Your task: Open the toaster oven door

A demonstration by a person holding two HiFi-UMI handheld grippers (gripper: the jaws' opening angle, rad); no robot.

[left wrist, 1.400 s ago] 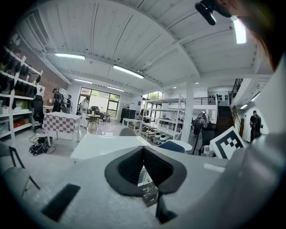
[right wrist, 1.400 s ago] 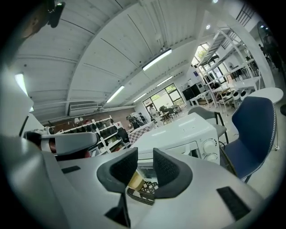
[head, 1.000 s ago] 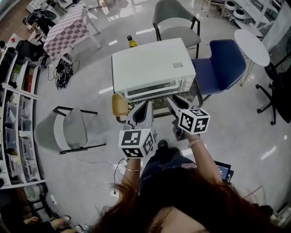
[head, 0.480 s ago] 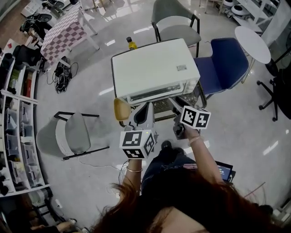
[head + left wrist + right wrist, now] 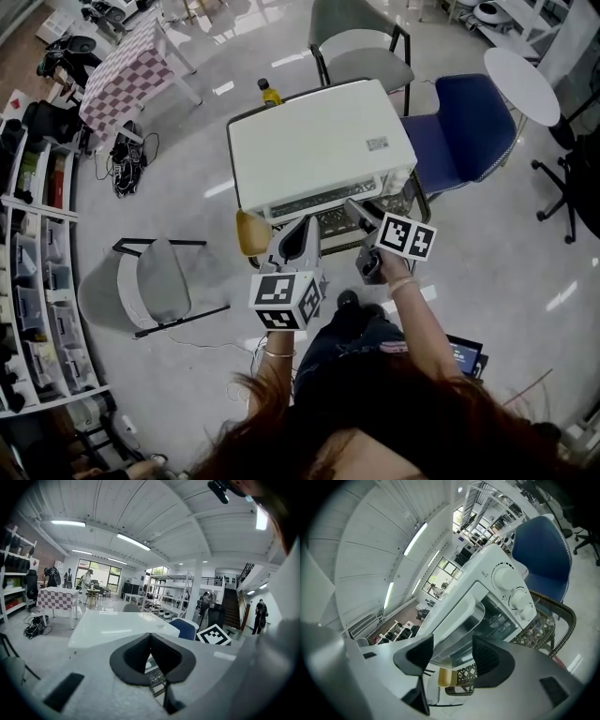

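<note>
At 12 o'clock of the right tongs [image 5: 452, 654], just spread wide, the toaster oven door [image 5: 457, 620] is seen ajar, judged partly opened; the left tongs [image 5: 150, 641] are clenched, empty.

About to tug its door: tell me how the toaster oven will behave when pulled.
The toaster oven looks wide and low, so it probably won't tip. It seems to rest unfastened on a woven stand, so a hard tug may slide it. Its glass door looks rigid, likely swinging as one piece.
</note>
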